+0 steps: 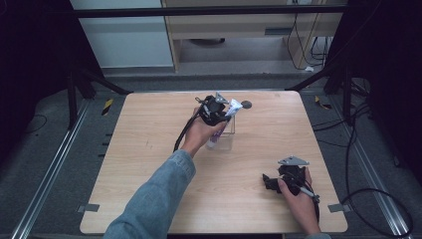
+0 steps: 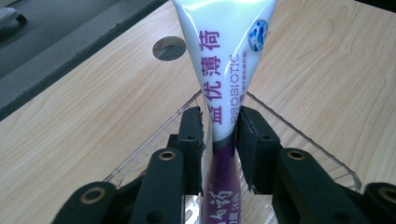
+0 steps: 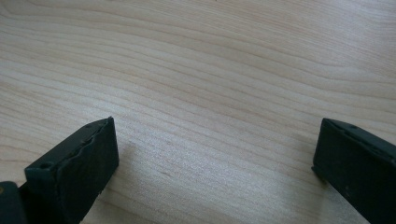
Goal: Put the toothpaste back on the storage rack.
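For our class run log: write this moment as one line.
left gripper: jaws around toothpaste tube | tube: in clear box | right gripper: open, over table

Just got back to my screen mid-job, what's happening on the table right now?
A person works with a gripper in each hand. The left gripper has its jaws around a white-and-purple toothpaste tube standing in a clear plastic container at the far middle of the wooden table; a slim gap shows at one jaw, so the grip looks loose or let go. The right gripper rests open near the table's front right, holding nothing.
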### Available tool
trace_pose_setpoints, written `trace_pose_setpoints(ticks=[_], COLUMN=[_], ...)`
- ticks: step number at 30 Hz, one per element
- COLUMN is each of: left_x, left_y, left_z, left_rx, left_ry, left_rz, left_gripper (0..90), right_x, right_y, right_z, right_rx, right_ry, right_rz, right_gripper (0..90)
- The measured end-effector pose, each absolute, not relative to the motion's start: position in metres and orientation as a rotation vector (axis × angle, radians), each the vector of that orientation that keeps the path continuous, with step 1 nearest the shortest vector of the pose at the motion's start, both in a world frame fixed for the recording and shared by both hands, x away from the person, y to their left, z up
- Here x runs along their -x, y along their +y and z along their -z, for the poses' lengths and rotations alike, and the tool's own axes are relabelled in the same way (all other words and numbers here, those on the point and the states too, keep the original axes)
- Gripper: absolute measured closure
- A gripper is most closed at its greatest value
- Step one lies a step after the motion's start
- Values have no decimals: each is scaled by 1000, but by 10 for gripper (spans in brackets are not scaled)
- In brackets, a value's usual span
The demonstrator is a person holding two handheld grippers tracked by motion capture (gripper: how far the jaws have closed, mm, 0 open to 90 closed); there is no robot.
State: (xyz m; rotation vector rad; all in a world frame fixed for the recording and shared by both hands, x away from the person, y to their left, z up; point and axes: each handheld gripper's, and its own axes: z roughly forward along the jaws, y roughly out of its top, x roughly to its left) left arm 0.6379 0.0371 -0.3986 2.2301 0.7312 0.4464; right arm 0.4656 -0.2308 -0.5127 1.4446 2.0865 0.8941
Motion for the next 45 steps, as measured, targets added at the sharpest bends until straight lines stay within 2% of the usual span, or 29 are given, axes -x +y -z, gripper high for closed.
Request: trace_pose_setpoints(ticks=[5, 19, 24, 29, 39, 45], left_x=[-637, -635, -630, -625, -624, -622], left_y=[39, 41, 42, 40, 40, 38], left_z=[398, 395, 392, 388, 385, 384], left_rx=[-2224, -2220, -2218, -2217, -2218, -2213], left_ry=[732, 722, 699, 660, 656, 654], left_rz=[-452, -471, -511, -552, -552, -568], left_gripper=[652, 597, 519, 481, 382, 273], right_x=[-466, -466, -466, -466, -466, -466], right_y=[-231, -231, -231, -231, -231, -231], right_z=[513, 513, 513, 513, 513, 513], right_rx=[-1442, -1442, -1442, -1442, -1444, -1447], right_ry=[2087, 2087, 2087, 2087, 2087, 2086], right_rz=[-890, -892, -892, -890, -891, -894], right_gripper=[3, 3, 3, 3, 3, 3])
